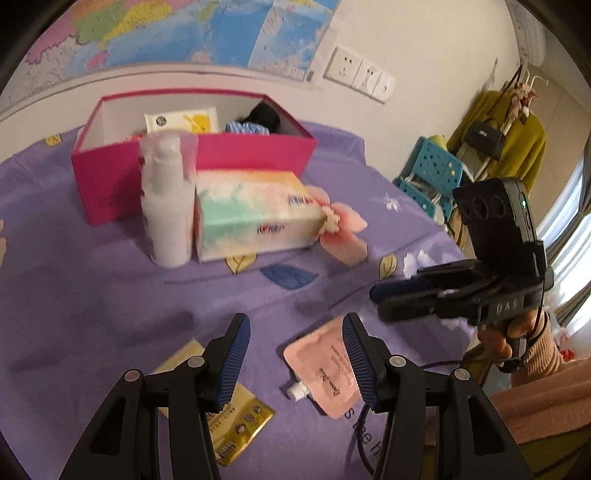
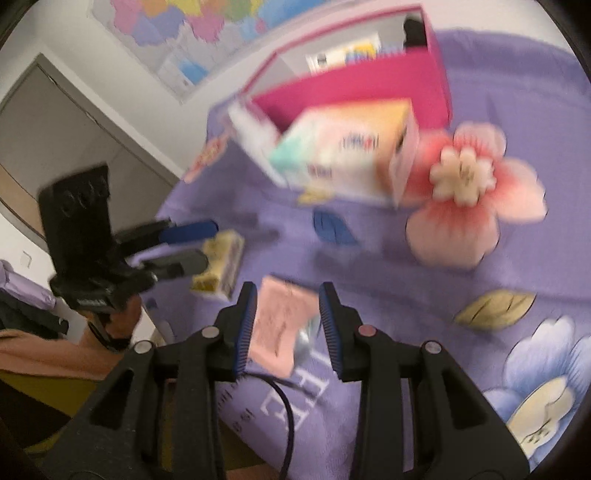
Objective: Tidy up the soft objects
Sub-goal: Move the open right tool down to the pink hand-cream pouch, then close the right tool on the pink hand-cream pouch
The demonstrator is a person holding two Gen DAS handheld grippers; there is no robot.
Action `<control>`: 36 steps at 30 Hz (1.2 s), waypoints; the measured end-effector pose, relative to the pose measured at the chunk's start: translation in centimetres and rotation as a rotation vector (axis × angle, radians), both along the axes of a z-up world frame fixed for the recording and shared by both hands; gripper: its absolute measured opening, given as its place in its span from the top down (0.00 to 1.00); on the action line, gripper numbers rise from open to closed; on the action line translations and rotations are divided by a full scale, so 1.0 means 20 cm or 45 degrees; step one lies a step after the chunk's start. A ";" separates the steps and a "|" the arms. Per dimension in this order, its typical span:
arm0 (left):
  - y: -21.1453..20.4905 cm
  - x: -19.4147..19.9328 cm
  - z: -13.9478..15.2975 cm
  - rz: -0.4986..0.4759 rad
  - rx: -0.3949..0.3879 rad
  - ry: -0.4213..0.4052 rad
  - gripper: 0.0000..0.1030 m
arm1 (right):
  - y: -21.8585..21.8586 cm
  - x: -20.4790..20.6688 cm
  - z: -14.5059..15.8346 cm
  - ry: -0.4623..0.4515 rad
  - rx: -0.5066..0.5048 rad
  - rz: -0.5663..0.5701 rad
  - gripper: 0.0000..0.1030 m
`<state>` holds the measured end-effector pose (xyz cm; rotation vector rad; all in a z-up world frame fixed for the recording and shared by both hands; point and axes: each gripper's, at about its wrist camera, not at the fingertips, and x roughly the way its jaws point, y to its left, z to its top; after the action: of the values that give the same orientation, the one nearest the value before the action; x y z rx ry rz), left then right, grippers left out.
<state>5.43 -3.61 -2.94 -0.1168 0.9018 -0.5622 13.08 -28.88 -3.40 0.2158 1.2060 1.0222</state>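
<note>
Wall map (image 1: 192,33), wall sockets (image 1: 360,72), hanging yellow coat (image 1: 517,144).

Left gripper (image 1: 295,363): your black plastic frame, with ribbed blue pads and a round silver screw at each joint.
Right gripper (image 2: 287,326): the same black build as yours on the left; one screw head at 1 o'clock looks reddish.
Tracker block (image 1: 495,210): black, with three round recesses and a green light at its 2 o'clock corner.
Cable (image 2: 284,413): dark and thin, looping beneath your fingers.
Sleeve (image 1: 543,350): you wear ribbed pinkish-tan knit cuffs.
Wrist (image 2: 110,338): a dark band.
</note>
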 end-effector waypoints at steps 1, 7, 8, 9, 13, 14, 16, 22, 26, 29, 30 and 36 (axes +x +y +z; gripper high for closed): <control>-0.01 -0.01 -0.01 -0.002 0.003 0.009 0.49 | 0.00 -0.01 -0.02 0.016 0.000 0.005 0.63; -0.01 -0.01 -0.06 0.005 0.006 0.051 0.49 | 0.06 -0.09 -0.11 0.042 -0.039 0.041 0.73; -0.01 -0.01 -0.07 0.006 0.005 0.054 0.49 | 0.06 -0.09 -0.13 0.048 -0.045 0.037 0.82; -0.01 -0.01 -0.07 0.005 0.005 0.058 0.49 | 0.05 -0.09 -0.14 0.051 -0.049 0.028 0.84; -0.03 -0.02 -0.08 -0.009 0.011 0.069 0.49 | 0.03 -0.09 -0.14 0.032 -0.027 -0.005 0.87; -0.03 -0.02 -0.09 -0.015 0.009 0.072 0.49 | 0.01 -0.08 -0.14 0.029 -0.026 -0.032 0.88; -0.04 -0.02 -0.10 -0.030 0.008 0.080 0.49 | -0.01 -0.06 -0.14 0.035 -0.020 -0.059 0.88; -0.13 -0.03 -0.14 -0.103 0.010 0.134 0.49 | -0.06 -0.01 -0.16 0.042 -0.010 -0.143 0.89; -0.18 -0.02 -0.18 -0.136 0.026 0.173 0.49 | -0.09 0.02 -0.17 0.046 -0.001 -0.177 0.89; -0.20 0.01 -0.21 -0.143 0.022 0.218 0.49 | -0.10 0.03 -0.18 0.061 0.019 -0.193 0.89; -0.21 0.01 -0.22 -0.145 0.016 0.227 0.49 | -0.10 0.03 -0.19 0.067 0.027 -0.197 0.89; -0.24 0.00 -0.21 -0.159 0.015 0.235 0.48 | -0.12 0.03 -0.21 0.105 0.061 -0.229 0.87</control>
<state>5.43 -8.35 -7.21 -0.1036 1.0971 -0.6697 13.63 -31.29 -7.60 0.4000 1.2138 0.8924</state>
